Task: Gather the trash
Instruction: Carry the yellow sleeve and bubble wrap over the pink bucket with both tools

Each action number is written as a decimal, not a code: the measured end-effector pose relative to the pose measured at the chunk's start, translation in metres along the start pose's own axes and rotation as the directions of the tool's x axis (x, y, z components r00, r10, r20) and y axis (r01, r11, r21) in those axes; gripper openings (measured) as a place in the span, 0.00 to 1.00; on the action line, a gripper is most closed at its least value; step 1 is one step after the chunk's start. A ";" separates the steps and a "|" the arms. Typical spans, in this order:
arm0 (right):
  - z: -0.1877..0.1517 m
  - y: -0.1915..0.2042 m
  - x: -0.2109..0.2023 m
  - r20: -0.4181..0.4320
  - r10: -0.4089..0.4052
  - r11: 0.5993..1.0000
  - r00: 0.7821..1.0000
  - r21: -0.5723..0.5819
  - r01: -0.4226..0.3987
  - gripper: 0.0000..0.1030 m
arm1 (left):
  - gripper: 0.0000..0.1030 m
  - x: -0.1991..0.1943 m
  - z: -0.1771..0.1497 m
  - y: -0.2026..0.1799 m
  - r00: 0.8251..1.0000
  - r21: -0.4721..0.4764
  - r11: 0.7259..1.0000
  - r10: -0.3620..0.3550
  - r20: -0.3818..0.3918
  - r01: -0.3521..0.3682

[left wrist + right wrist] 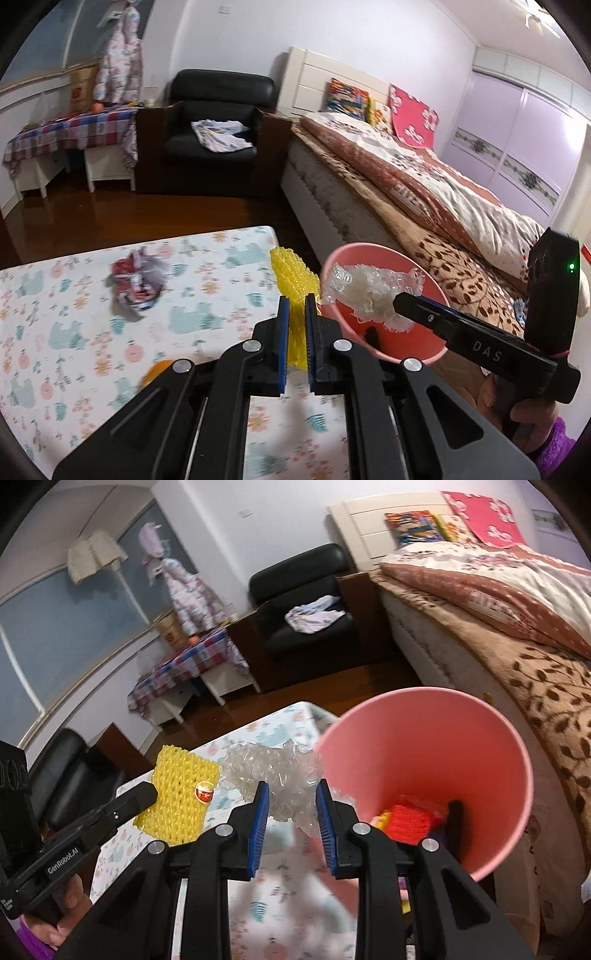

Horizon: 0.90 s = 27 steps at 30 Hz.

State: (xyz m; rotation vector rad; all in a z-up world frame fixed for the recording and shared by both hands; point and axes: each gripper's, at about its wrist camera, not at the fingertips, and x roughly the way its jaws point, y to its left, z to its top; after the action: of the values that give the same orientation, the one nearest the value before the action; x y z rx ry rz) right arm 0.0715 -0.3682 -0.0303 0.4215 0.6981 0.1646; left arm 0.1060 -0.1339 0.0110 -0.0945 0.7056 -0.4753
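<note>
Right hand-held gripper (291, 812) pinches crumpled clear bubble wrap (275, 775) at the pink bin (491, 775) rim, off the table (55, 314) right edge. Left hand-held gripper (296, 317) grips yellow foam net (293, 284). Risk: light wrap overhangs the rim, so an early release may drop it outside the bin.

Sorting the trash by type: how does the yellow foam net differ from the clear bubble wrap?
The yellow foam net is opaque, flat and mesh-textured with a round sticker; the clear bubble wrap is see-through and crumpled. The left gripper holds the net; the right gripper holds the wrap nearer the pink bin. Both are soft packaging.
</note>
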 end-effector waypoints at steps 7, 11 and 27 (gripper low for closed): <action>0.009 -0.042 -0.004 0.021 -0.043 0.997 0.999 0.070 0.041 0.25 | 0.07 0.028 0.003 -0.038 0.999 0.059 0.998 -0.029 -0.044 0.032; 0.012 -0.063 0.000 0.022 -0.055 0.992 0.998 0.111 0.052 0.25 | 0.07 0.041 0.004 -0.053 0.998 0.087 0.996 -0.032 -0.062 0.037; 0.012 -0.102 0.016 0.002 -0.139 0.982 0.990 0.131 0.138 0.25 | 0.07 0.085 -0.001 -0.082 0.991 0.139 0.988 -0.043 -0.125 0.061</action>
State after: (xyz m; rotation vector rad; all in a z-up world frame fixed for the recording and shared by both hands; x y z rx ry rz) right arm 0.0925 -0.4593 -0.0748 0.4971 0.7266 -0.0157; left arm 0.1294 -0.2447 -0.0209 0.0508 0.7884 -0.5837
